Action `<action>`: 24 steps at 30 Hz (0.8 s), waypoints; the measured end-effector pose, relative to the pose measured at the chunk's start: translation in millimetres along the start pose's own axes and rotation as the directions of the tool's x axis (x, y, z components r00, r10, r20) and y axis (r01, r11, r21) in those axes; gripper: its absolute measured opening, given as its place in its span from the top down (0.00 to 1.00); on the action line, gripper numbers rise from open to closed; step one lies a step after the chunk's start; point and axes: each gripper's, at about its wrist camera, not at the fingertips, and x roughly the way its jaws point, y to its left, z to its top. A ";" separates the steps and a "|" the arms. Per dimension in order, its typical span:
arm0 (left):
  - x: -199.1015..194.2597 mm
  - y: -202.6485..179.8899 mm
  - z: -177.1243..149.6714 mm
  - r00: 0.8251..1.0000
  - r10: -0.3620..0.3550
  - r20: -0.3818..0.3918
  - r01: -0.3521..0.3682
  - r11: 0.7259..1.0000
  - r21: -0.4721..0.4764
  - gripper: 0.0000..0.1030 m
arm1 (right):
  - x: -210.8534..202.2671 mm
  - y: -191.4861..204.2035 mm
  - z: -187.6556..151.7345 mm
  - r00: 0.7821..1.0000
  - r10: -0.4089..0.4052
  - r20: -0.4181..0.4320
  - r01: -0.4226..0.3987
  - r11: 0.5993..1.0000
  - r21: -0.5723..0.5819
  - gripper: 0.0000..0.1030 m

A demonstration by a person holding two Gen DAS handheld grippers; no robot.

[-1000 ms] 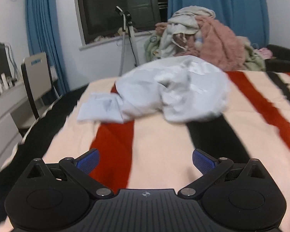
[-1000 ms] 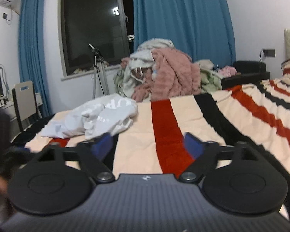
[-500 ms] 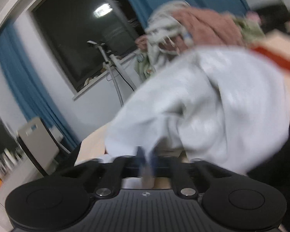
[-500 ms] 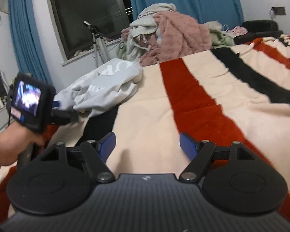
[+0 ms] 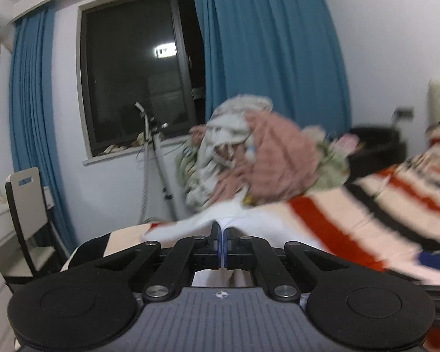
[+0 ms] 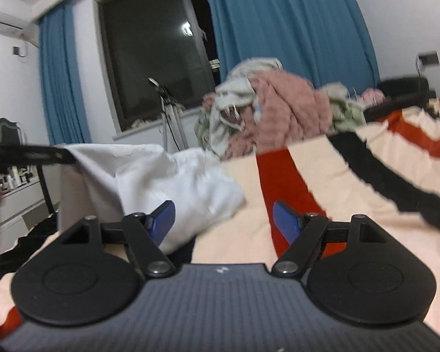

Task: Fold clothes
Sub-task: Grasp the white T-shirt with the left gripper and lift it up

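While its blue-padded jaws press together on soft white fabric, the left gripper (image 5: pixel 221 245) lifts the crumpled white garment (image 5: pixel 190 224) above the striped blanket (image 5: pixel 352 223). Seen from the right wrist, the right gripper (image 6: pixel 223 220) gapes empty beside the rumpled garment (image 6: pixel 173 182).

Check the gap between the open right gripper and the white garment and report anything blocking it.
Nothing visible blocks it. The right gripper is open just above the striped blanket, and the white garment lies directly ahead beside its left finger. The left gripper is shut on the garment's raised edge.
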 end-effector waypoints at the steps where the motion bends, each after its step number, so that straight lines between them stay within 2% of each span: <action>1: -24.5 -0.8 2.8 1.000 -0.018 0.018 0.018 1.000 -0.024 0.99 | -7.8 2.5 2.5 1.000 -0.002 0.008 0.003 1.000 -0.016 0.26; 6: -115.9 12.4 -0.9 0.996 -0.049 0.079 0.061 0.987 -0.149 0.99 | -48.4 14.9 13.4 1.000 -0.005 -0.012 0.004 0.997 -0.072 0.26; 8: -131.2 30.3 -6.3 0.995 -0.049 0.084 0.067 0.969 -0.239 0.99 | -64.5 18.3 16.7 0.999 0.006 -0.047 -0.009 0.997 -0.071 0.27; 13: -139.1 78.7 -31.3 0.998 -0.012 0.061 0.034 0.924 -0.380 0.99 | -77.4 36.8 11.6 0.985 0.115 -0.133 -0.132 0.982 -0.134 0.27; 16: -138.2 107.0 -45.3 0.999 0.009 0.043 0.011 0.896 -0.443 0.99 | -60.4 53.4 -6.5 0.960 0.166 -0.226 -0.204 0.967 -0.155 0.27; 19: -130.7 123.4 -54.4 0.999 0.031 0.024 -0.016 0.892 -0.452 0.99 | -33.9 70.9 -32.8 0.929 0.169 -0.330 -0.244 0.949 -0.202 0.27; 21: -124.3 131.8 -61.0 0.998 0.057 0.015 -0.045 0.894 -0.446 0.99 | -14.1 69.2 -45.1 0.900 0.223 -0.376 -0.283 0.953 -0.112 0.28; 24: -98.6 139.4 -65.2 0.998 0.061 0.010 -0.048 0.867 -0.495 0.99 | 22.2 42.7 -48.6 0.893 0.278 -0.354 -0.259 0.961 0.101 0.28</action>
